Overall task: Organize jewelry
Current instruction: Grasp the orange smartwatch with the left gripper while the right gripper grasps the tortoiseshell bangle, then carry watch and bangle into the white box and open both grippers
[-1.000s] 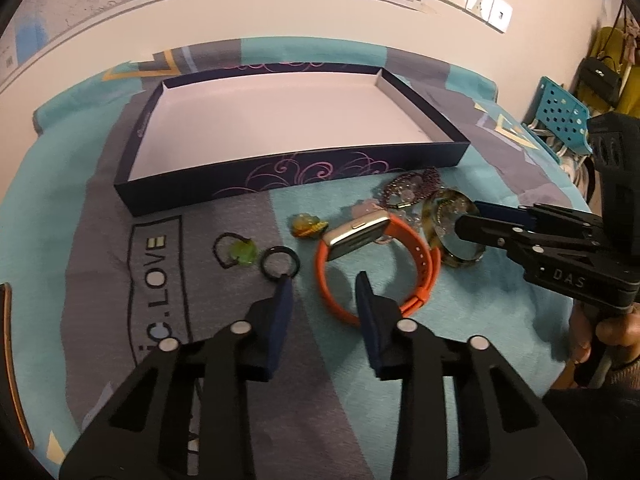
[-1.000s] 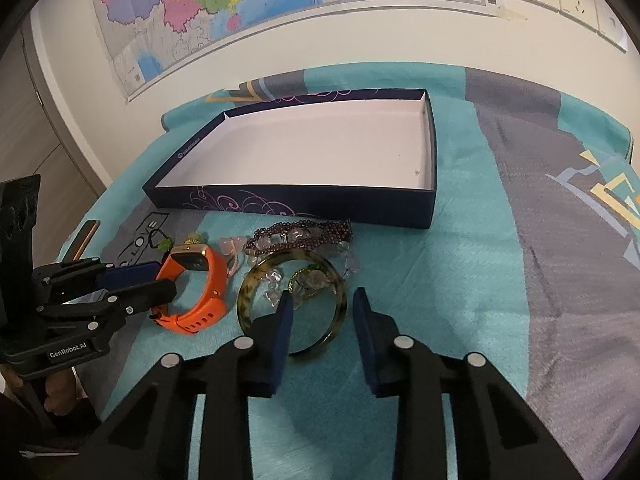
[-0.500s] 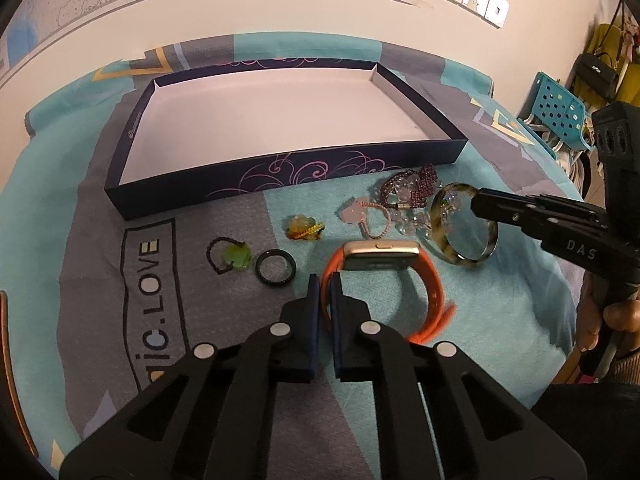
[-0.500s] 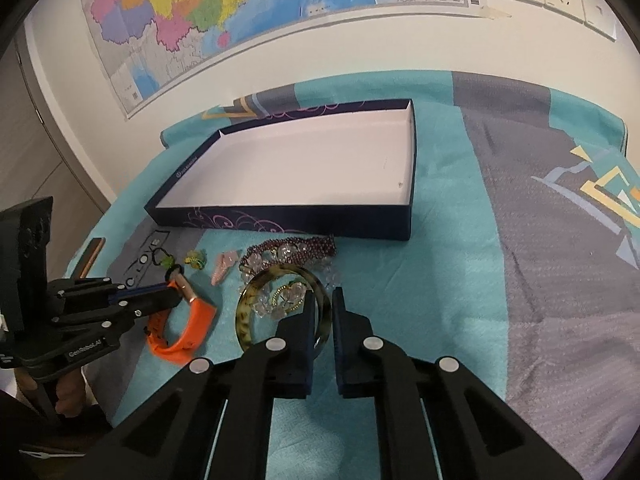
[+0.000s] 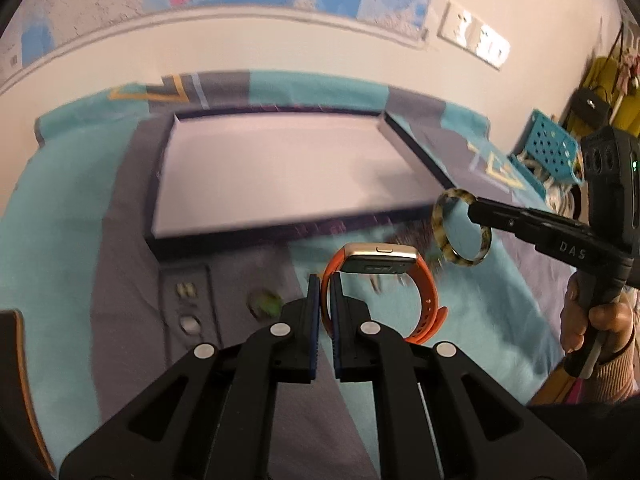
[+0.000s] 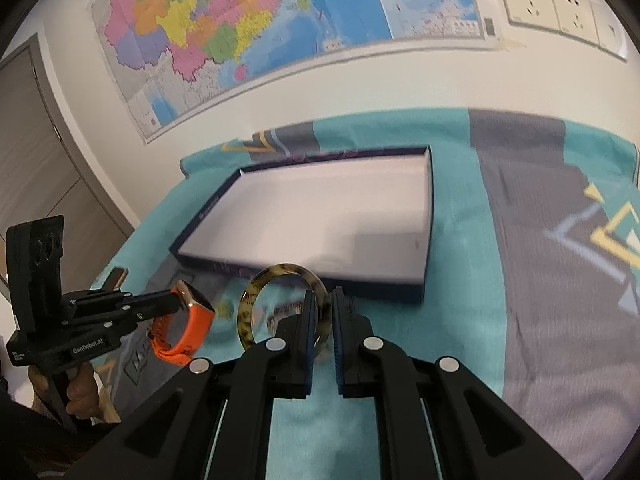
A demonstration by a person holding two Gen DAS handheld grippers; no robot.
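Observation:
My left gripper point(image 5: 325, 280) is shut on the strap of an orange smartwatch point(image 5: 384, 276) with a gold case, held above the cloth. In the right wrist view the same watch point(image 6: 184, 324) hangs from that gripper point(image 6: 176, 300) at the lower left. My right gripper point(image 6: 322, 300) is shut on the rim of a tortoiseshell bangle point(image 6: 276, 304), also lifted; the bangle point(image 5: 460, 228) shows at the right of the left wrist view. The dark blue tray point(image 5: 280, 236) with a white floor lies beyond both, with nothing in it.
A teal and grey patterned cloth point(image 6: 540, 280) covers the table. Small trinkets, among them a green one point(image 5: 266, 304), lie blurred on the cloth near the tray's front wall. A map and wall sockets point(image 6: 560, 4) hang behind. A person's hand point(image 5: 588, 324) grips the right handle.
Both grippers closed, the left on the watch strap and the right on the bangle, then rose, lifting both pieces off the cloth toward the tray.

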